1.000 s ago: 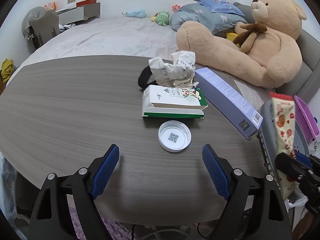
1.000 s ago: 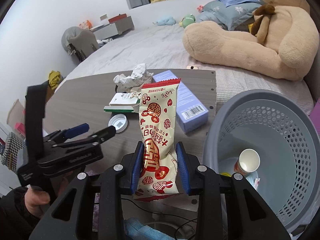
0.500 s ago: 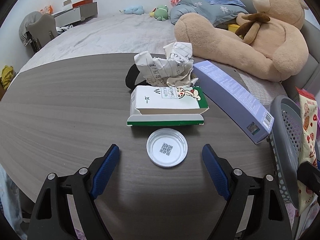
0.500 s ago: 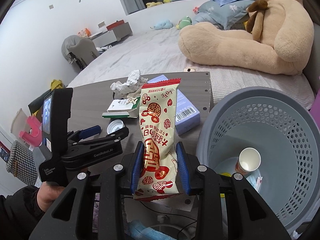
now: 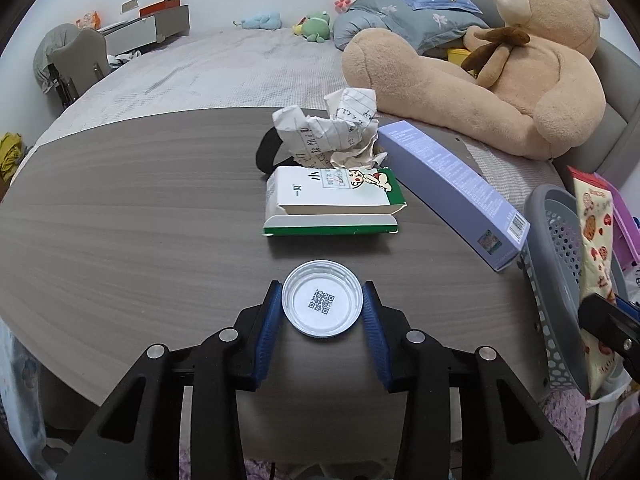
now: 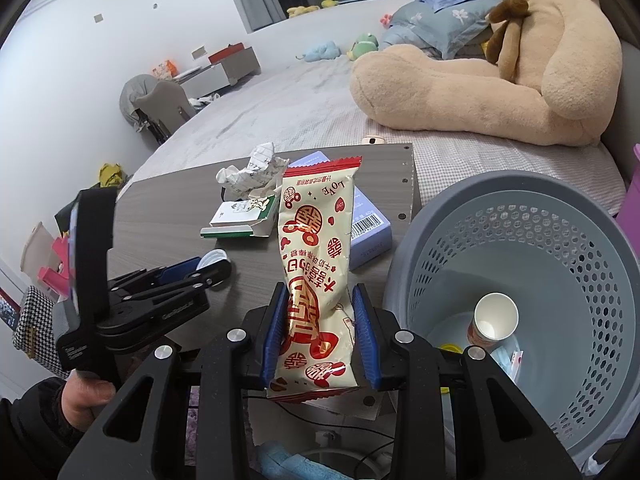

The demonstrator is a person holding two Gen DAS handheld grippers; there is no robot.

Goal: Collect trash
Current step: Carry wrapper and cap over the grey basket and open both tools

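My left gripper (image 5: 322, 304) is shut on a white plastic lid (image 5: 322, 305) with a QR code, resting on the grey wooden table (image 5: 120, 232); it also shows in the right wrist view (image 6: 204, 266). Behind the lid lie a green-and-white carton (image 5: 332, 204), crumpled lined paper (image 5: 332, 132) and a long lavender box (image 5: 452, 188). My right gripper (image 6: 320, 320) is shut on a cream-and-red snack wrapper (image 6: 316, 248), held upright left of the grey perforated basket (image 6: 600, 280). The basket holds a paper cup (image 6: 494, 316) and other scraps.
A big tan teddy bear (image 5: 500, 80) sits on the bed (image 5: 220, 72) behind the table. The basket's rim (image 5: 548, 240) stands off the table's right edge. A black strap (image 5: 266, 152) lies by the paper. A chair (image 5: 76, 56) stands far left.
My left gripper moved forward and closed its fingers on the white lid. My right gripper kept hold of the wrapper and drifted slightly toward the basket.
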